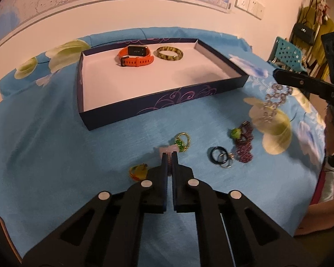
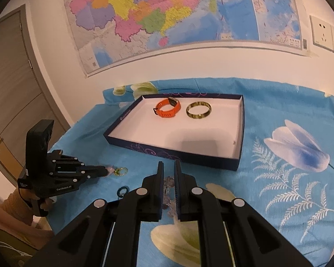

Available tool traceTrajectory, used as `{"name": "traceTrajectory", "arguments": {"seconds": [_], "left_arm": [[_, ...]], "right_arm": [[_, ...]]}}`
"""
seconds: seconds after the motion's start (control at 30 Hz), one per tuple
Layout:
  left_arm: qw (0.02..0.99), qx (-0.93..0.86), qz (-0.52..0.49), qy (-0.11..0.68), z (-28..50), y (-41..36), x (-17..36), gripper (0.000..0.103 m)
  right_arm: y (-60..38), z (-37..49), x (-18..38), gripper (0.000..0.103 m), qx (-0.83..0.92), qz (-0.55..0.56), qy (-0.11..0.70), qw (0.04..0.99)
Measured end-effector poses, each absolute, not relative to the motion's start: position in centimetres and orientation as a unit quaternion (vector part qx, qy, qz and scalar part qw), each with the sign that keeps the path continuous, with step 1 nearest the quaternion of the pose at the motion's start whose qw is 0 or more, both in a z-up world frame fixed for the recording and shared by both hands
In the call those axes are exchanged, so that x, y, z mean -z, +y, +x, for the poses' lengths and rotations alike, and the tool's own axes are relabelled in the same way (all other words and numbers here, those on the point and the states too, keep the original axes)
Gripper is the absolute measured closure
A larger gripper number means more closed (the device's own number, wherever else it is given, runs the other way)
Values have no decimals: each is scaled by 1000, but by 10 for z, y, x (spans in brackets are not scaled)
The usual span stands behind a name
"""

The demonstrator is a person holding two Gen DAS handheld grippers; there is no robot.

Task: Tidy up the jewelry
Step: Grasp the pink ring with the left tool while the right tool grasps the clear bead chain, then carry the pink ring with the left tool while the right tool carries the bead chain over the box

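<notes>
Left gripper: jaws are closed together on a small pale pink piece, which is pinched at the fingertips just above the cloth.
Right gripper: jaws are nearly closed on a clear bead chain; the chain is seen hanging between the fingers and, in the left wrist view, dangling from the tips.
Tablecloth: a blue cloth with flower print is spread over the table, and everything is carried on it.
Box: a shallow dark blue box with a white floor is set toward the far edge of the cloth, by the wall.
Inside the box: an orange watch and a striped bangle are laid side by side near its far wall, apart from each other.
Loose pieces near the front edge: a gold ring with green stone is lying just beside the left fingertips; a yellow and orange piece is left of them; dark rings, a purple bead band and a green bead are clustered to the right.
</notes>
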State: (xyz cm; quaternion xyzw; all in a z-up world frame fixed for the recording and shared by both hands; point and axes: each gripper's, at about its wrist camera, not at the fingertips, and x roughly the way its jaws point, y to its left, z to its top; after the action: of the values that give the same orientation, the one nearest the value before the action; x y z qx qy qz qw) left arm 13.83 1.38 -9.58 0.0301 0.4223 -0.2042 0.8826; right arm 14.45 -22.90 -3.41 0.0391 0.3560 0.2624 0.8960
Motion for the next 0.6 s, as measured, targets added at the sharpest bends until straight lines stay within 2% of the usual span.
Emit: {"name": "traceTrajectory", "arguments": {"seconds": [0.23,0.6], "left_arm": [[884,208,12,419,137,17,92,100],[895,227,-44,380,145,32,54,100]], "right_arm": [[-224,148,24,96,-272,33,344,898],[-218,159,4,96,-285,25,320,903]]}}
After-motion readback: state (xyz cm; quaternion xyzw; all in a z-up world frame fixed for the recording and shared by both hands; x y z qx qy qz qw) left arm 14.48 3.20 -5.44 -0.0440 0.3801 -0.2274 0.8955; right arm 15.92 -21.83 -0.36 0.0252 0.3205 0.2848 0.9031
